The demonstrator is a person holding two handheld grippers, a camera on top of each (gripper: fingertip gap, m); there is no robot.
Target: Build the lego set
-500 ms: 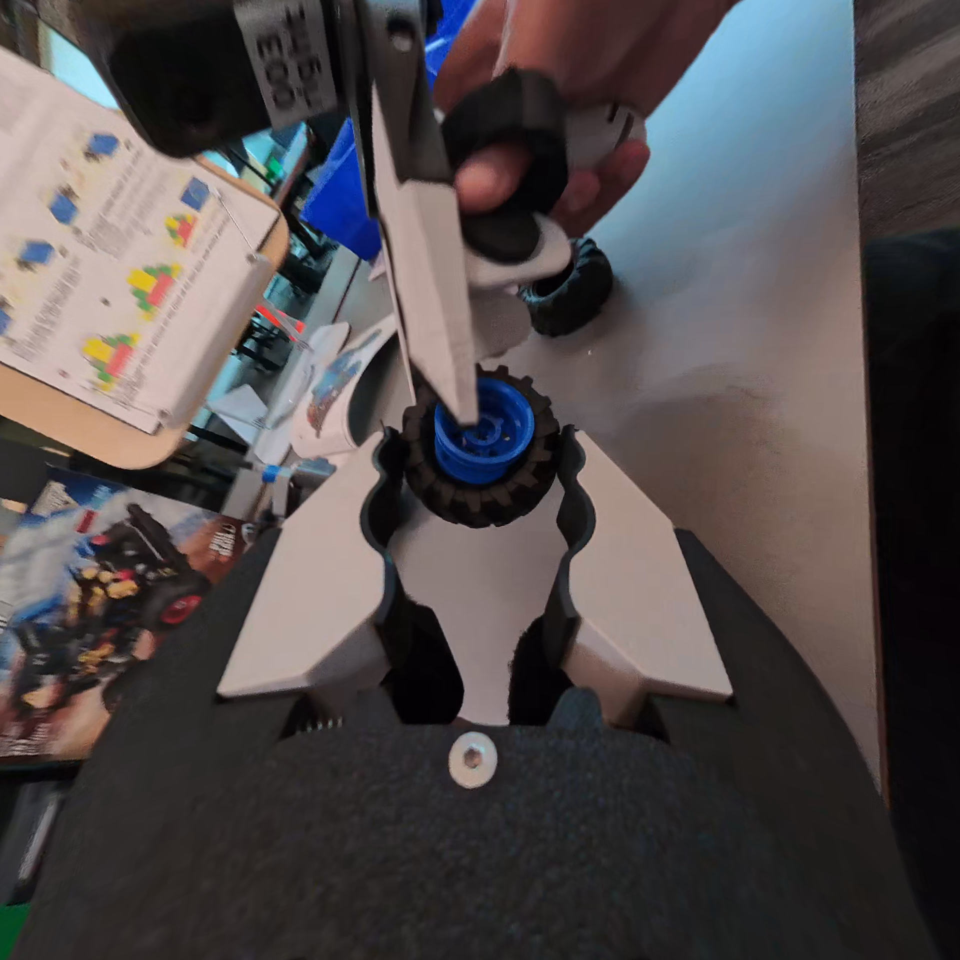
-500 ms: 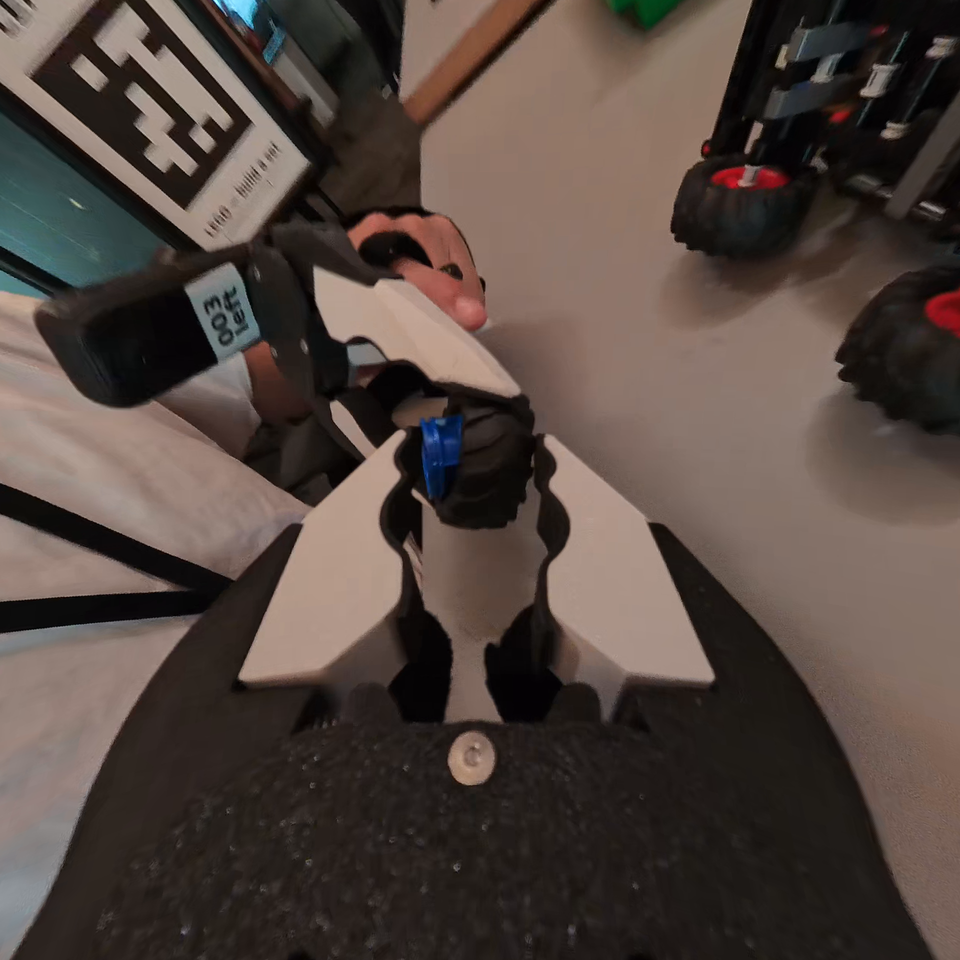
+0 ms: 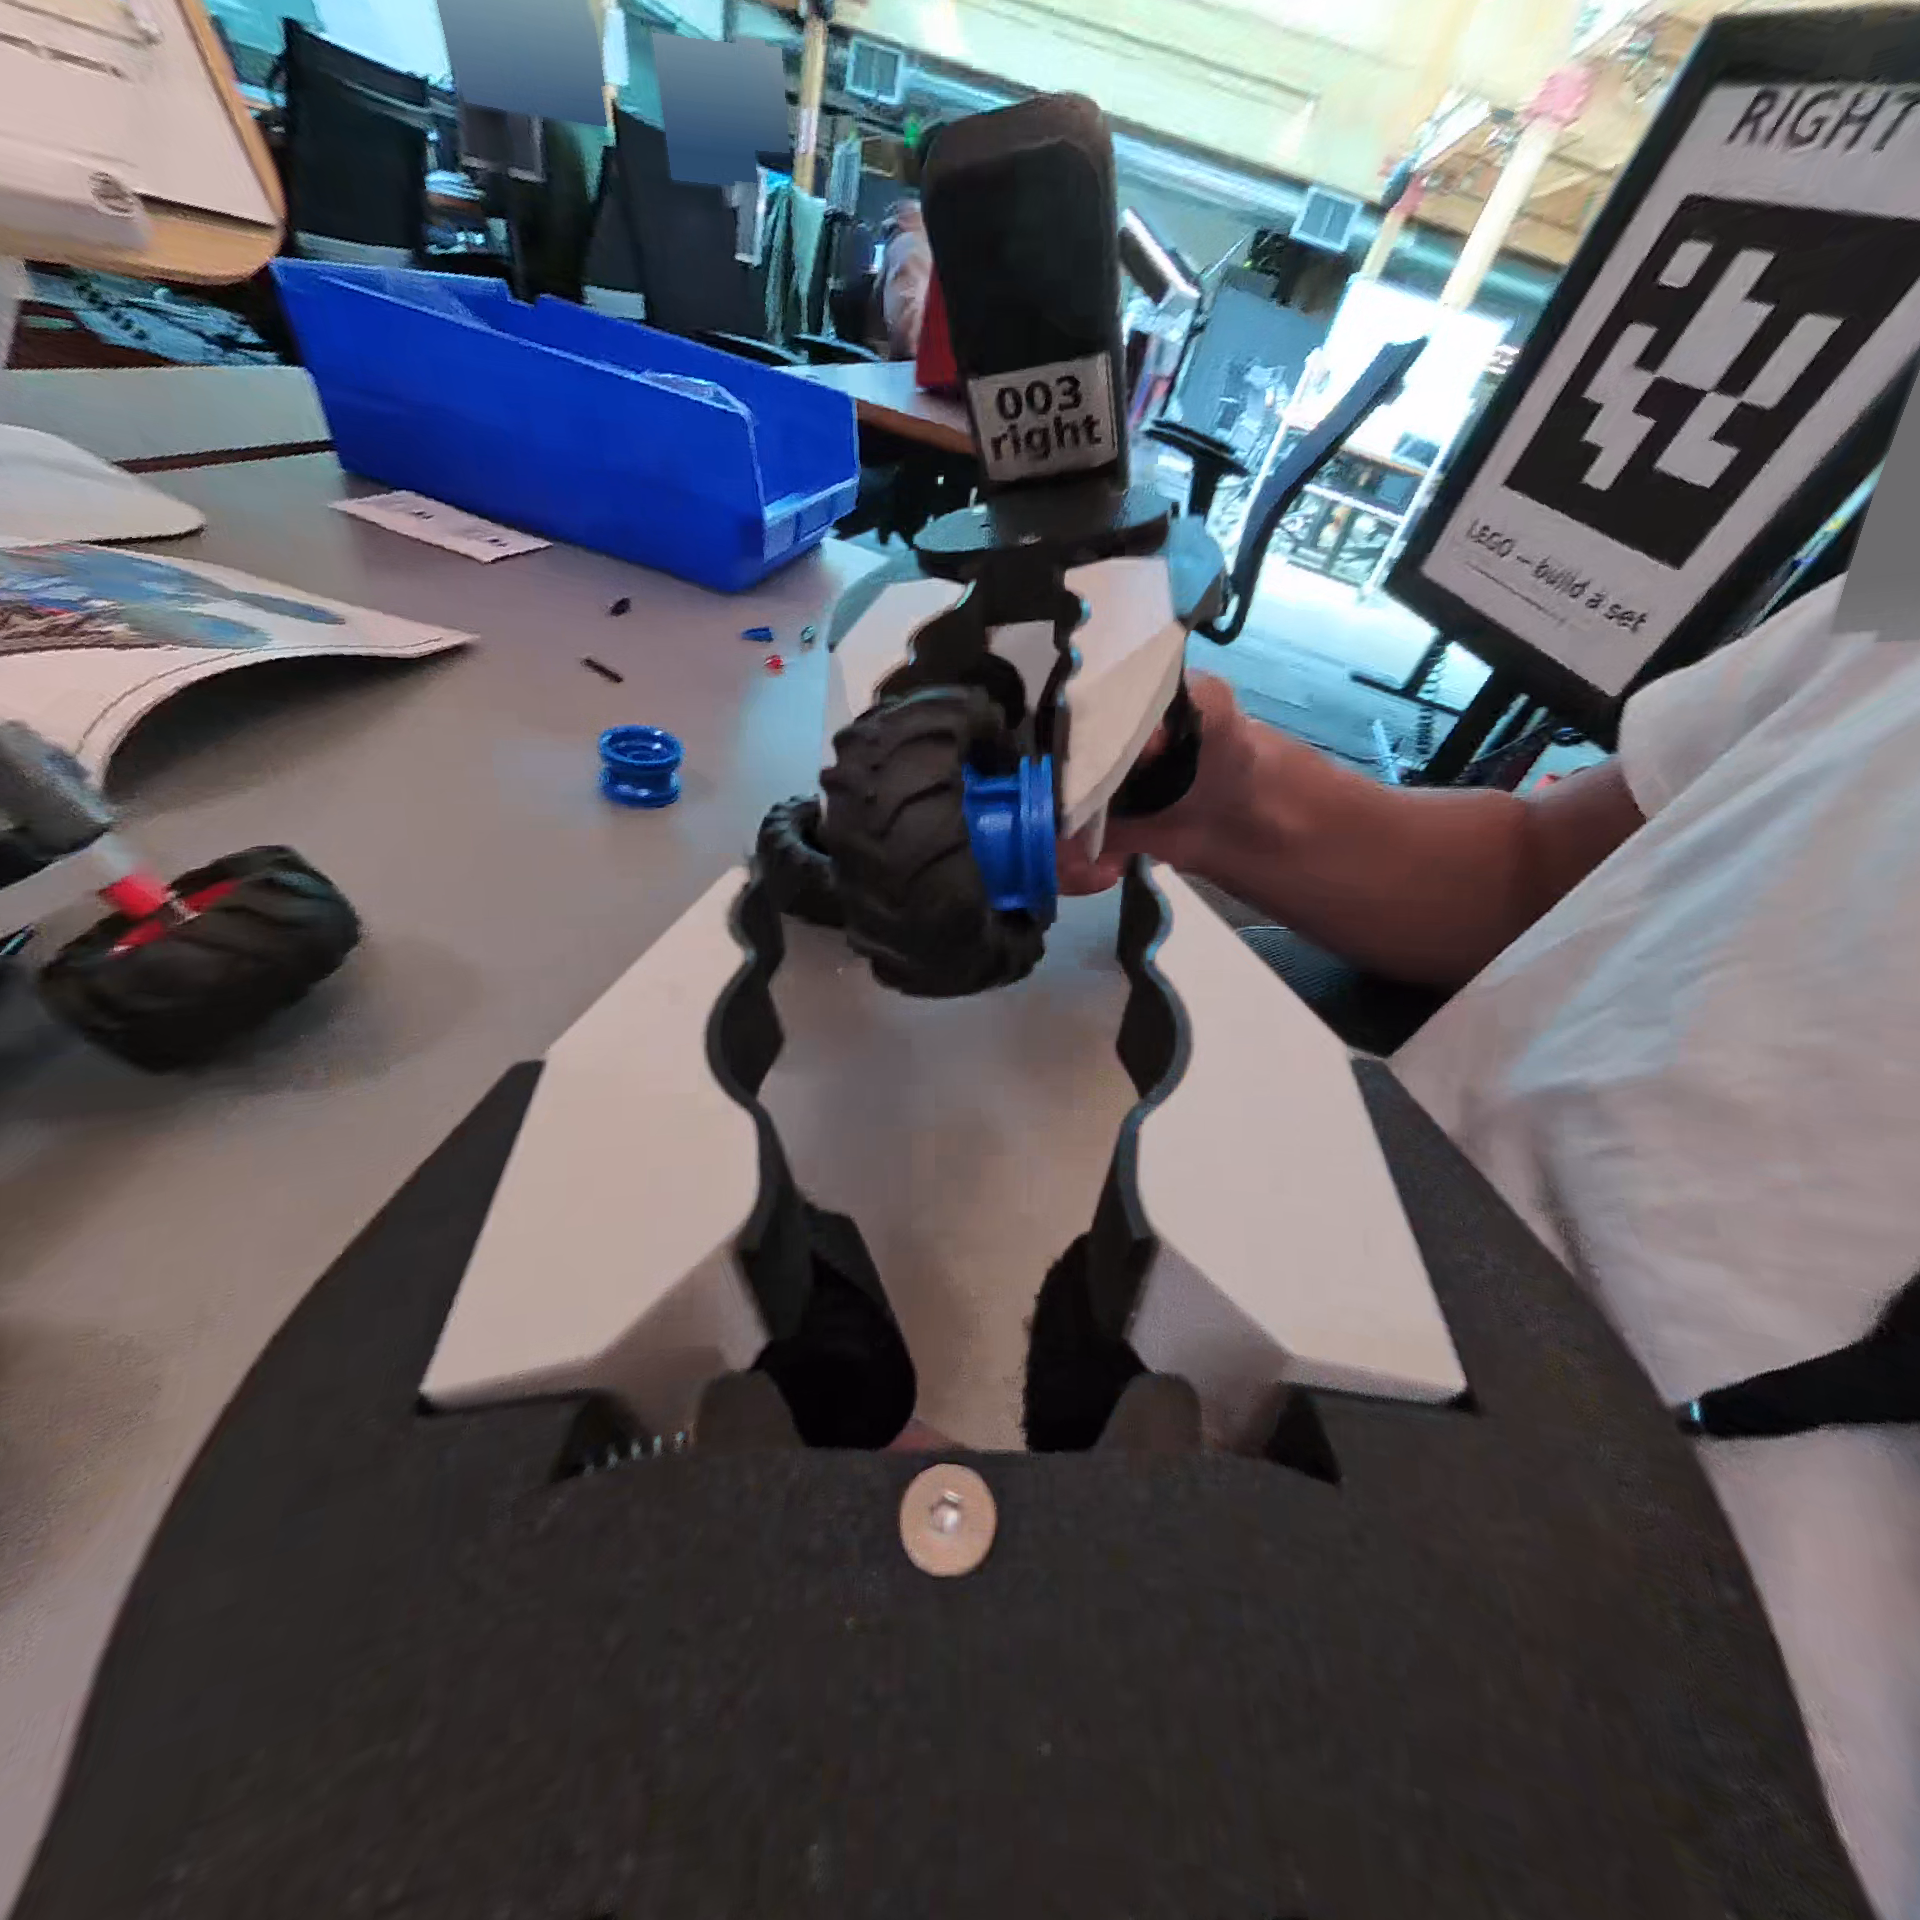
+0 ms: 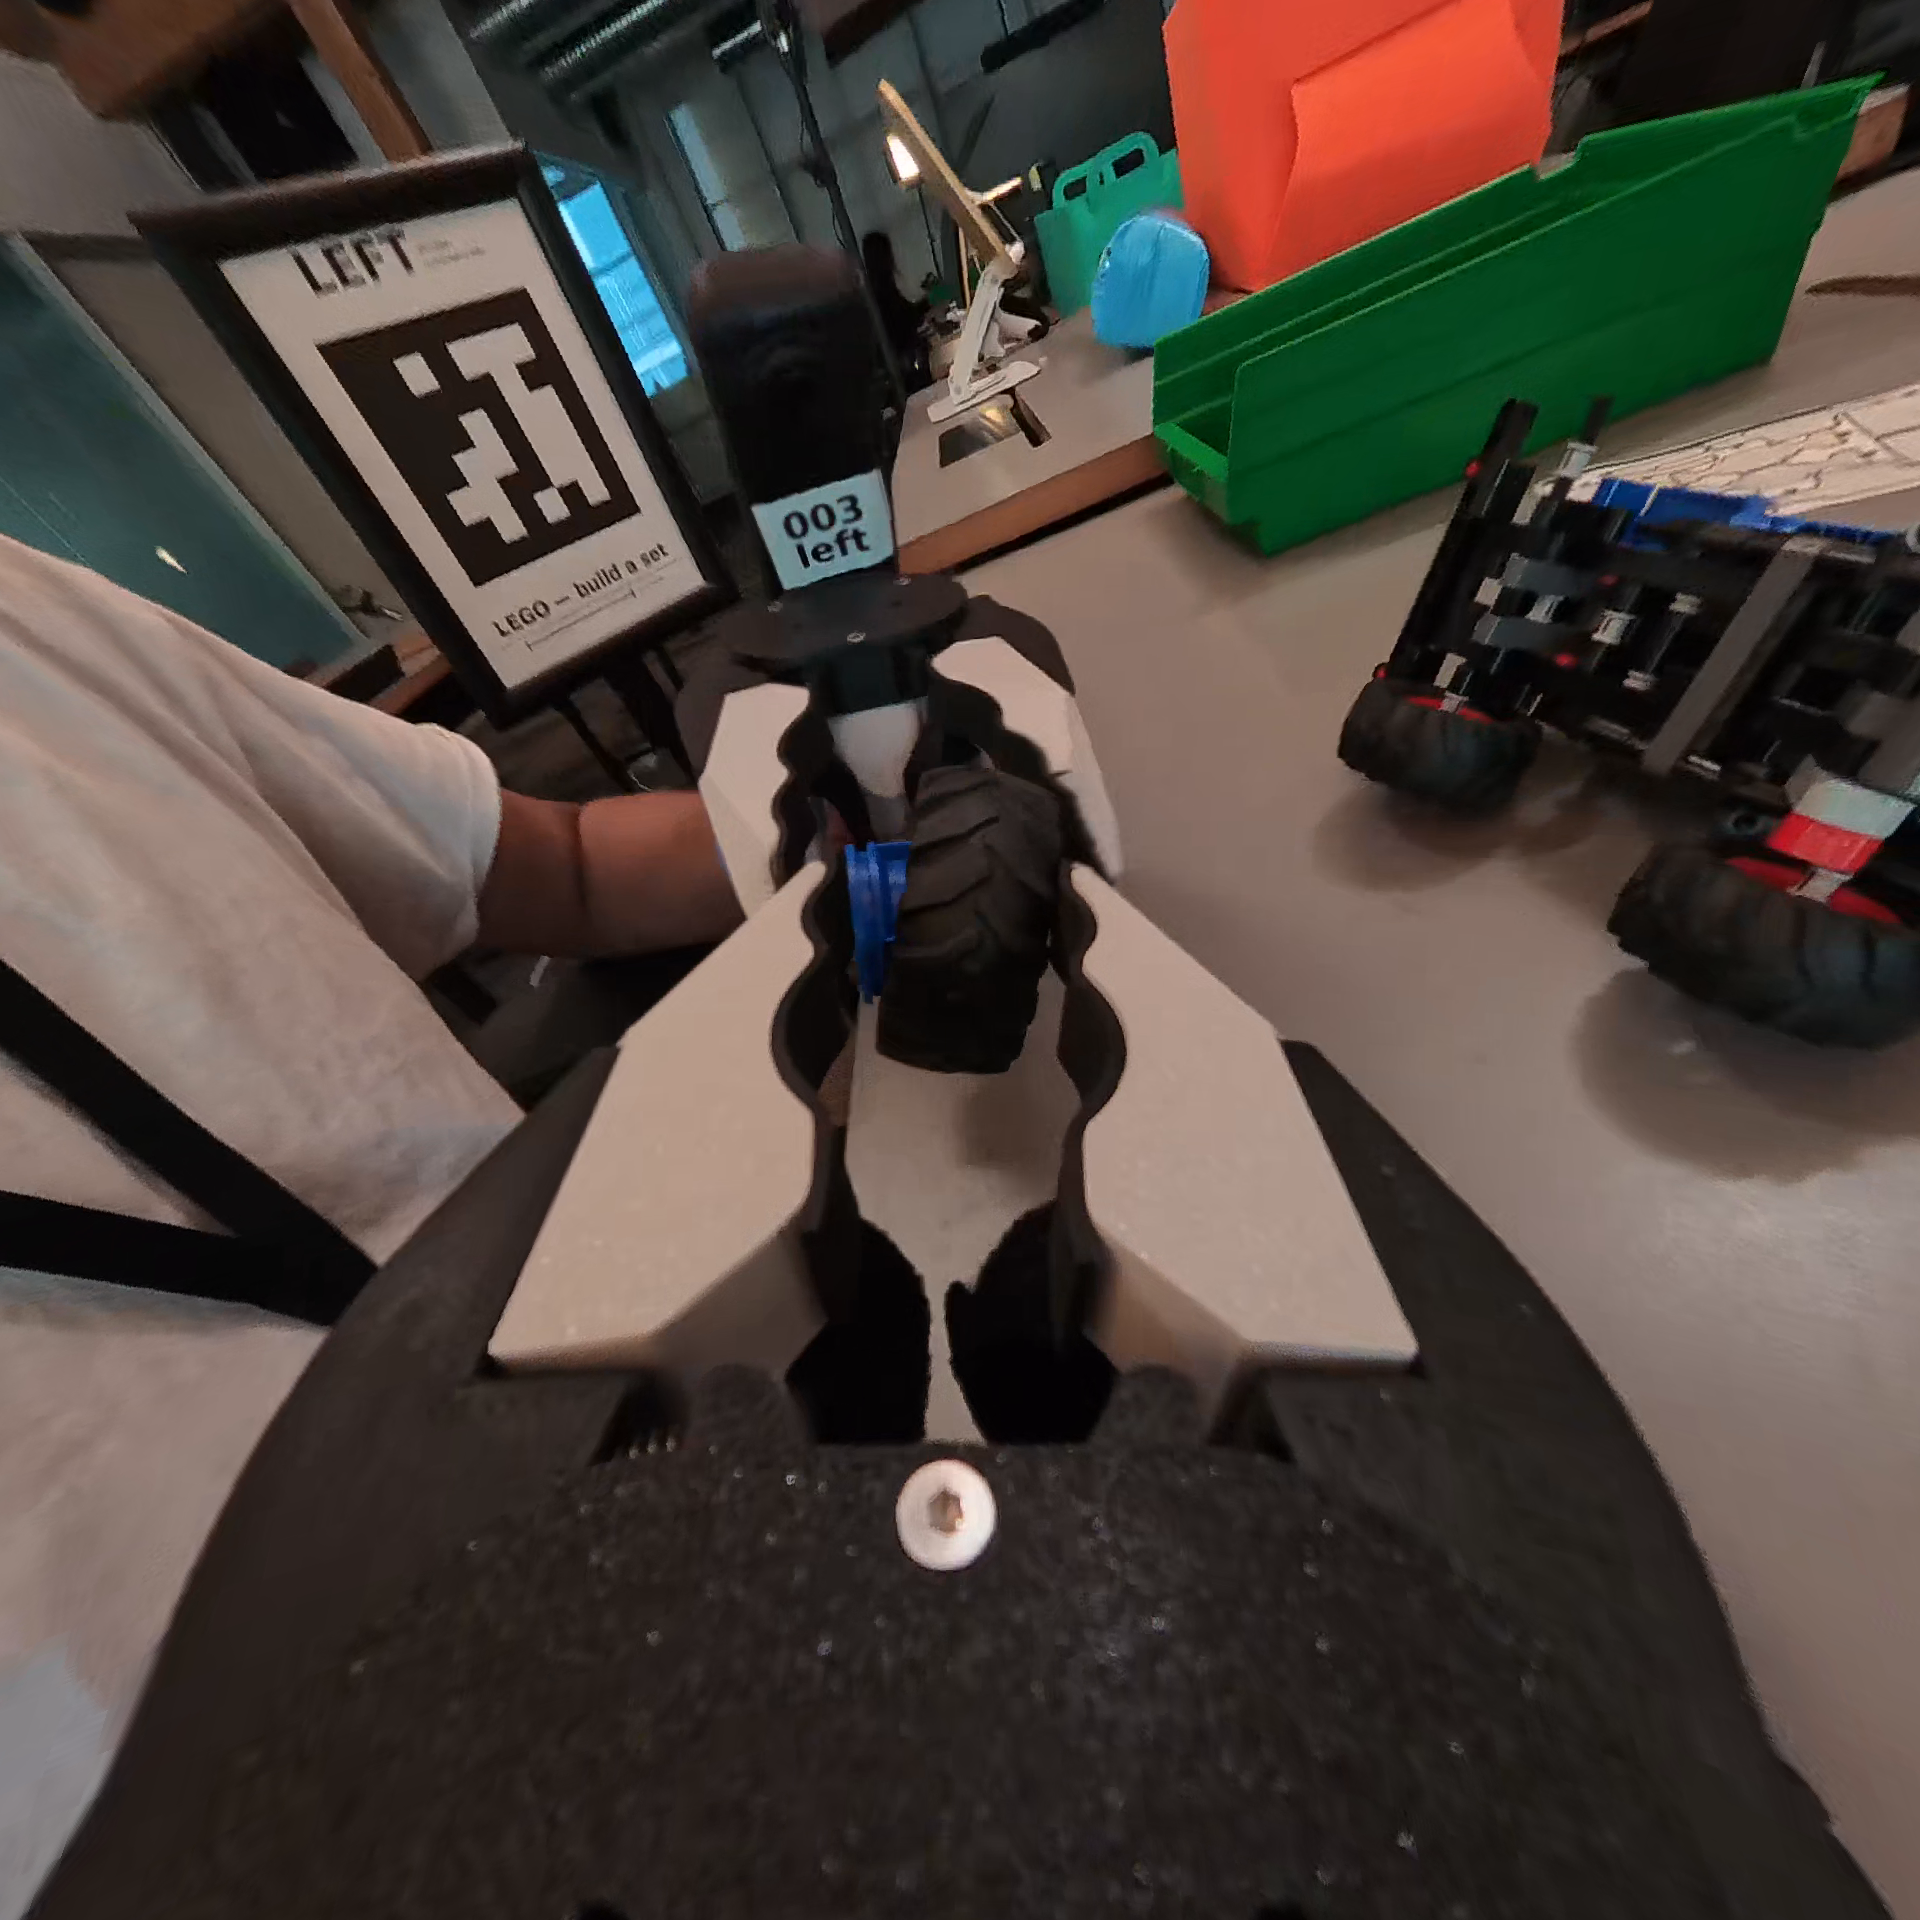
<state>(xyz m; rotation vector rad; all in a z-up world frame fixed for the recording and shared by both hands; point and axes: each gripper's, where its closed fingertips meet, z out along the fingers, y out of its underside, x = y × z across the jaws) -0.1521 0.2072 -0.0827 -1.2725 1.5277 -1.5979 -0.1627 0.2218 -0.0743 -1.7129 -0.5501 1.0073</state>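
A black tyre (image 3: 914, 831) with a blue rim (image 3: 1013, 831) partly pushed into its side hangs above the grey table (image 3: 468, 883). My right gripper (image 4: 945, 883) is shut on this wheel (image 4: 977, 914) across its width, one finger on the blue rim (image 4: 873, 904), the other on the tyre. The left wrist view shows it opposite me, label up. My left gripper (image 3: 940, 894) is open, its fingertips either side of the wheel with a gap on the rim side. A loose blue rim (image 3: 641, 767) and a second black tyre (image 3: 790, 852) lie on the table.
A partly built black truck (image 4: 1662, 665) with red-hubbed wheels (image 4: 1766, 956) stands at the right; one of its wheels (image 3: 197, 956) shows in the left wrist view. There are also a blue bin (image 3: 561, 416), a green bin (image 4: 1455, 343), an instruction booklet (image 3: 156, 644), small loose parts (image 3: 769, 644), and a person's arm (image 3: 1351, 842). Only a small space, under 4 cm, lies between the two pairs of fingers.
Both grippers have swung up from looking down at the table to nearly level. The left gripper has let go of the tyre and opened wider. The right gripper now holds the wheel.
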